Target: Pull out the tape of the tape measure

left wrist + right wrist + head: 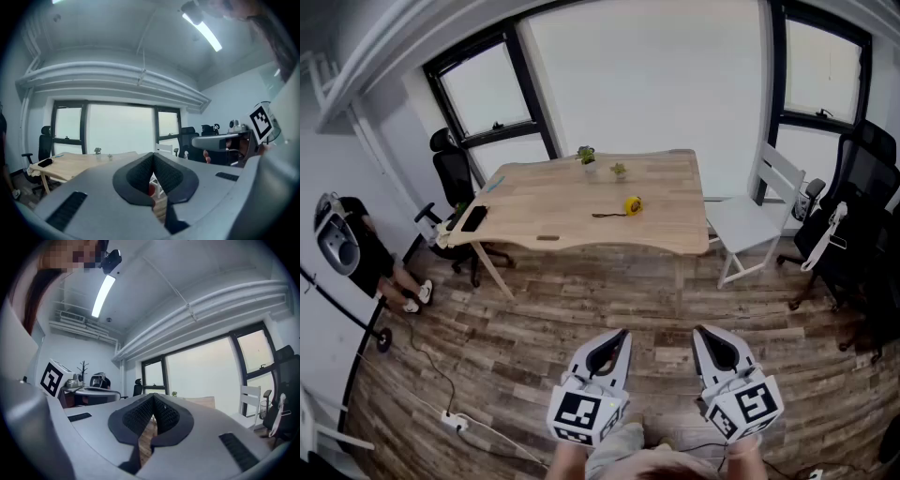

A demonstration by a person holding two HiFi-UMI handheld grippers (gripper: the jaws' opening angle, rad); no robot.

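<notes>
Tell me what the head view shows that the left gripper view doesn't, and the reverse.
Only the head view shows the yellow tape measure lying on the table and the power strip on the floor. Only the left gripper view shows the ceiling light and the ceiling pipes. Both show the table, the small plants, the windows and the left tool, shut and empty.
</notes>
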